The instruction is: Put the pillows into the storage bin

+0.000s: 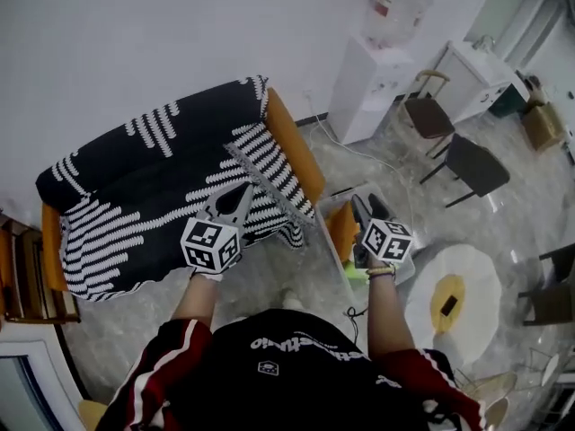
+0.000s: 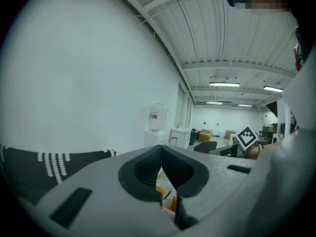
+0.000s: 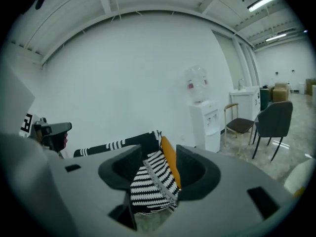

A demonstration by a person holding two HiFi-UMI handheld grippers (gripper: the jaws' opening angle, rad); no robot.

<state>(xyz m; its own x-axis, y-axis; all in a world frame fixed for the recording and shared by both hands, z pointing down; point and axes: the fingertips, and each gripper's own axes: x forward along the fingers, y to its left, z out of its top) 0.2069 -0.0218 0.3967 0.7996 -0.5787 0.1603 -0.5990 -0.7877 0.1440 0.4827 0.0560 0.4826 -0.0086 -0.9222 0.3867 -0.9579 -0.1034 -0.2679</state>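
Observation:
A clear storage bin (image 1: 382,194) stands on the floor by the right end of the sofa (image 1: 171,182). An orange pillow (image 1: 341,229) stands on edge inside it, and something green (image 1: 356,274) shows at its near end. My right gripper (image 1: 368,205) hangs over the bin, open, with nothing between its fingers. In the right gripper view only the sofa's orange arm (image 3: 170,162) shows past the right gripper (image 3: 158,151). My left gripper (image 1: 244,189) is over the sofa's front edge, its tips together and holding nothing; the left gripper view shows those tips (image 2: 160,149) meeting.
A black-and-white striped blanket (image 1: 135,214) covers the sofa. A water dispenser (image 1: 375,70) stands against the wall, with two chairs (image 1: 474,165) beyond. A round white table (image 1: 454,290) is at my right and a wooden shelf (image 1: 18,272) at my left.

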